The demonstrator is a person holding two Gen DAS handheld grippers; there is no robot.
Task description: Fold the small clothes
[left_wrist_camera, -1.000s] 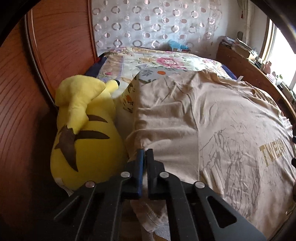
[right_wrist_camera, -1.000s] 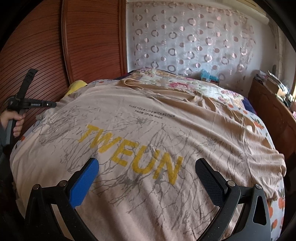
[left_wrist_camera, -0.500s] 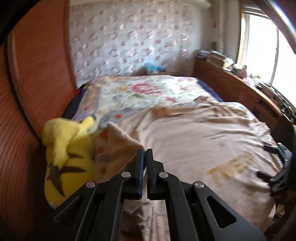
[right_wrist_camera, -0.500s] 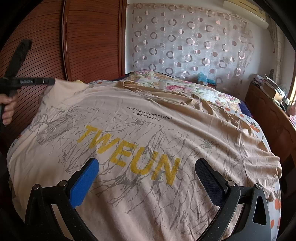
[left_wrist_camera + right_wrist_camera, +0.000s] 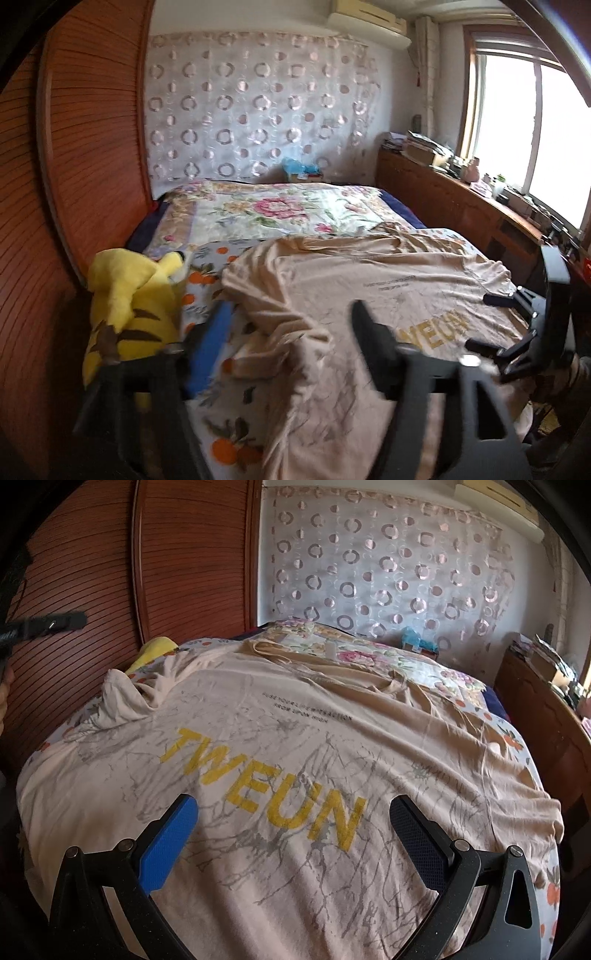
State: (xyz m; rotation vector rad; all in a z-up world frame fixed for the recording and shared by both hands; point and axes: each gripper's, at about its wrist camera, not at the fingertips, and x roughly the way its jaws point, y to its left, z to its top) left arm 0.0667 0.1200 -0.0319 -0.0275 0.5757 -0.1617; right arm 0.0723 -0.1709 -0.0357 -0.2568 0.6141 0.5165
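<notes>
1. Folding is at its first stage, as I judge it: the beige T-shirt lies print-up, spread across the bed, its yellow lettering readable in the right wrist view. Only its left sleeve is disturbed, sitting in a rumpled heap at the shirt's left edge rather than laid flat over the body.

2. The left gripper is above that bunched sleeve with its jaws opening; nothing is pinched between them, and the cloth lies loose on the bedding below.

3. The right gripper hovers over the lower front of the shirt, jaws spread wide and empty, the pads not pressing on the fabric.

4. The next move, I think, calls for a clean grasp on the sleeve or the left side seam, so the side can be carried inward over the print in one flat panel. The heap would want smoothing first, or the fold will trap creases.

5. A yellow plush toy lies just beside the shirt's left edge, against the wooden wall panel. It crowds the side where the left gripper works and could catch the cloth.

6. Further off, a floral bedspread covers the far half of the bed, and a cluttered wooden ledge runs under the window, well apart from the shirt.
</notes>
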